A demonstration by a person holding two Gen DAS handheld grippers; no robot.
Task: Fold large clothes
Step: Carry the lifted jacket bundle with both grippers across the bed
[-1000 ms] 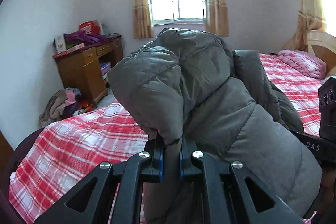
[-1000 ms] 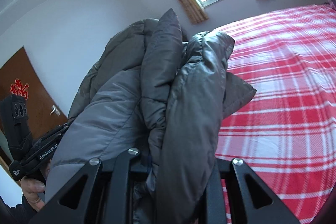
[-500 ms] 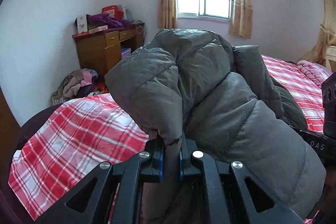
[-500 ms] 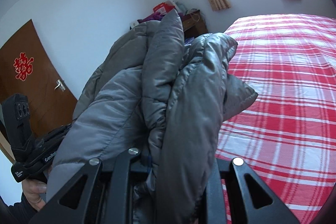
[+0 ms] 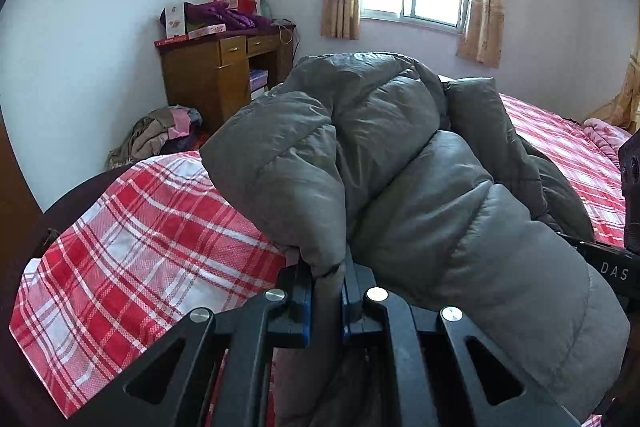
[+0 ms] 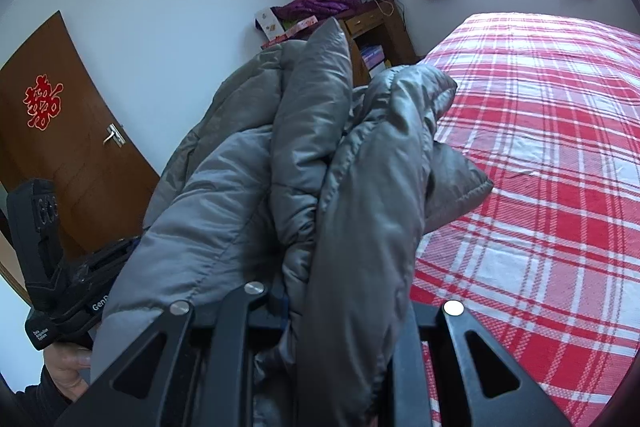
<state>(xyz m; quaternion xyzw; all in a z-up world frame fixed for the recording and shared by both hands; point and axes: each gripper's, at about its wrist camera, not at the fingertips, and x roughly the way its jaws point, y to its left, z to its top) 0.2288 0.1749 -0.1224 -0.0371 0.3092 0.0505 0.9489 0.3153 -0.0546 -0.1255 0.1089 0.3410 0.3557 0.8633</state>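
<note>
Now carried leftward past the desk (image 5: 224,75), grey puffer jacket (image 5: 400,167) filling centre frame above plaid bed (image 5: 132,247); left gripper (image 5: 326,291) and right gripper (image 6: 340,311) both clamped on its folds, ready for laying down.

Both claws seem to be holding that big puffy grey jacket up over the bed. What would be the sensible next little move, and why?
Probably lower it onto the checked bedspread. The left gripper and right gripper are each clamped on bunched folds of the grey jacket, which hangs crumpled in the air; it needs to lie flat before any fold.
</note>
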